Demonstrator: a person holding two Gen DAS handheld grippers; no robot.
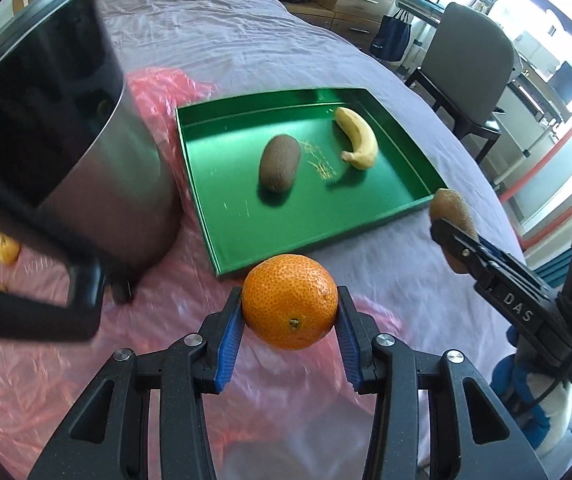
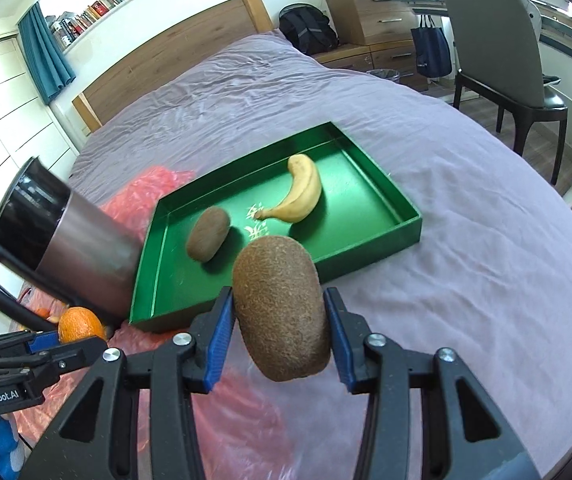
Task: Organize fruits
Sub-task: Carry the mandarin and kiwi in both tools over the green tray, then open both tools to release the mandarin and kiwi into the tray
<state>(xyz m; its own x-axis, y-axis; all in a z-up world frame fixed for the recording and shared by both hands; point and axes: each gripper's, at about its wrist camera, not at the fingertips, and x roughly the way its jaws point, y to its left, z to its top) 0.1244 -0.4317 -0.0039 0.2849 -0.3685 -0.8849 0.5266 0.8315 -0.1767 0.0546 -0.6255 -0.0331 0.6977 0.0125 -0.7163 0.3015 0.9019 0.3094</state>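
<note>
My left gripper [image 1: 290, 308] is shut on an orange [image 1: 290, 300] and holds it above the pink plastic sheet, just in front of the green tray [image 1: 226, 200]. My right gripper [image 2: 280, 316] is shut on a brown kiwi [image 2: 280, 308], held near the tray's front right corner; it also shows in the left wrist view [image 1: 452, 212]. Inside the tray lie a second kiwi [image 1: 279, 163] [image 2: 208, 233] and a banana [image 1: 358, 138] [image 2: 300, 190]. The orange also shows at the lower left of the right wrist view [image 2: 80, 324].
A steel pot with a black rim and handle [image 1: 66, 140] [image 2: 70, 240] stands left of the tray on a pink plastic sheet [image 1: 166, 320]. A yellow fruit [image 1: 4, 246] lies behind the pot. All sits on a purple bedsheet [image 2: 446, 280]. A chair [image 1: 470, 68] stands beside the bed.
</note>
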